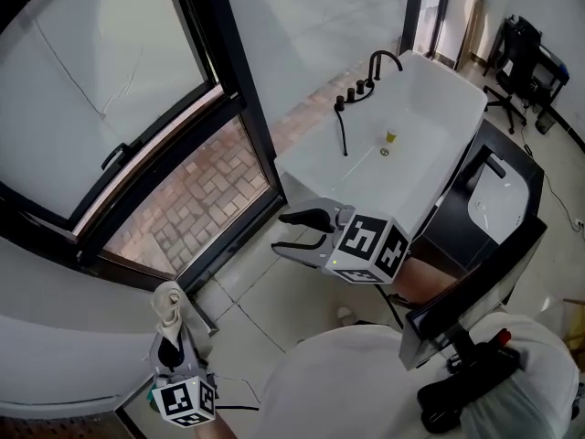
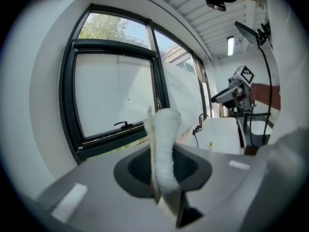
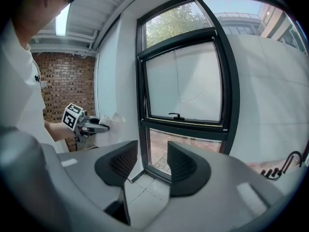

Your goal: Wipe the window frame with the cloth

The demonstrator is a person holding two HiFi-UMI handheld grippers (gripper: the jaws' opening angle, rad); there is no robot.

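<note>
A white cloth [image 2: 164,144] stands upright, pinched in my left gripper [image 2: 161,170], which is shut on it. From the head view, that left gripper [image 1: 169,332] and the cloth [image 1: 168,304] sit at the lower left, below the black window frame [image 1: 233,80]. The window frame [image 2: 67,110] holds a tilted-open sash with a black handle [image 2: 121,124]. My right gripper [image 1: 297,231] hovers open and empty in mid-room, aimed at the window frame [image 3: 142,110]. In the right gripper view the jaws [image 3: 149,166] stand apart, and the left gripper with its cloth [image 3: 113,124] shows at left.
A white bathtub [image 1: 430,108] with black taps [image 1: 361,85] stands to the right of the window. A black washstand with a basin [image 1: 498,199] is beside it. A black office chair [image 1: 521,58] is at the far right. The floor is pale tile [image 1: 247,291].
</note>
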